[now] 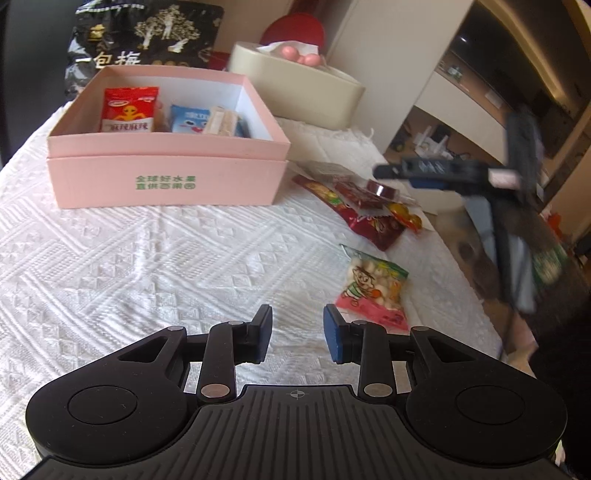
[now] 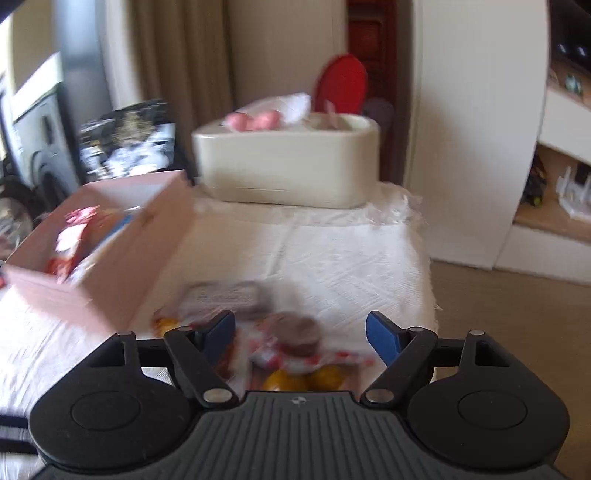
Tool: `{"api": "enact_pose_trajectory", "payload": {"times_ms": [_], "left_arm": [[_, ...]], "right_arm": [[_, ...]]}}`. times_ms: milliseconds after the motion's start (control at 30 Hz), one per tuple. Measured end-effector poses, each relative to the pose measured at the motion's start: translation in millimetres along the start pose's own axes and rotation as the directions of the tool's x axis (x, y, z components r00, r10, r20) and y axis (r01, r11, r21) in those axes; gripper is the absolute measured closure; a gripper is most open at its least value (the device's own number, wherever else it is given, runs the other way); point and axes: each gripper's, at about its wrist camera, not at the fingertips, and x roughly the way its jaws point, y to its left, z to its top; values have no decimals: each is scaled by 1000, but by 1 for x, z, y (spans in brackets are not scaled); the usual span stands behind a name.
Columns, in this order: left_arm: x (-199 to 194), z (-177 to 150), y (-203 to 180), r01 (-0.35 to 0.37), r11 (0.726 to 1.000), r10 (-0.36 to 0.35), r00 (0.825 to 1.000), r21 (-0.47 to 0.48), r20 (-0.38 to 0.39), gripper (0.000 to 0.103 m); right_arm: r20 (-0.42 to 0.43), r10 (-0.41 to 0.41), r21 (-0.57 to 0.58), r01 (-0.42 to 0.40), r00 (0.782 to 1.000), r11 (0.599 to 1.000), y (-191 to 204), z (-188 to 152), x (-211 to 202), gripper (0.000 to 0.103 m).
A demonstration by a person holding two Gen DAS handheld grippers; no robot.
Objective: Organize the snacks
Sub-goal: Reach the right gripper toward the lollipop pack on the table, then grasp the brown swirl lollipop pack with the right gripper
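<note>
Pink box (image 1: 168, 184) label "全球好水果"; black bag (image 1: 147, 33) "一包梅"; both grippers' fingers (image 1: 263, 334) apart, empty.

Probably a home, curtains (image 2: 166, 48), tissue box (image 1: 295, 88), quilted cloth (image 1: 147, 258)

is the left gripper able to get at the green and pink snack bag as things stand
Probably yes: the left gripper is open and empty, and the green and pink snack bag lies alone on the white cloth just ahead-right, nothing between.

Pink box (image 1: 168, 184) part-filled; snacks (image 1: 373, 206) beside
</note>
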Motion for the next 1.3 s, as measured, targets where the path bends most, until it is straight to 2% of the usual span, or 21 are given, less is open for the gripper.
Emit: {"api": "enact_pose_trajectory", "payload": {"times_ms": [67,100,133,233,433,567,633,667,733,800,1000,1100,1200,1300], "left_arm": [[0,-1,1,1,1000,-1,1000,-1,-3,69],[0,-1,2,1,1000,-1,1000,-6,-3,69],[0,-1,4,2,1000,-2,1000,-13,-3,69],[4,-1,8,9,999,-9,1000,-31,-4,69],[11,2,-2,38,999,-38,999,-9,-14,69],[8,1,-12,54,998,-54,999,25,-5,69],[6,0,-16,54,997,-54,999,46,-1,69],[5,0,-18,54,997,-54,999,55,1,69],[4,-1,-20,52,996,-52,999,67,1,69],[2,-1,-22,51,996,-52,999,77,10,69],[-2,-3,-34,48,987,-53,998,151,26,69],[-2,-6,-41,36,976,-42,999,214,24,69],[0,-7,-52,12,956,-24,999,294,39,69],[6,-3,-64,14,922,-36,998,386,48,69]], "right_arm": [[-38,25,95,-21,999,995,-22,12,19,47],[-61,42,112,-35,997,993,-29,17,26,61],[-78,40,112,-31,996,993,-35,19,30,67],[-114,-3,70,11,993,997,-42,10,28,70],[-128,108,112,-94,986,989,-36,-29,-18,71],[-139,233,119,-218,962,969,-18,-50,-48,70],[-125,250,100,-239,960,966,-7,-58,-60,67],[-113,249,86,-241,962,967,-2,-60,-64,64],[-84,223,54,-220,971,974,9,-65,-73,38],[-64,215,39,-213,975,976,18,-67,-76,31],[-12,126,-32,-126,992,991,48,-66,-57,31],[-8,61,-112,-62,998,992,59,-63,-50,49],[-5,66,-81,-66,998,995,54,-64,-57,50],[-6,61,-49,-61,998,997,46,-75,-70,50]]}}
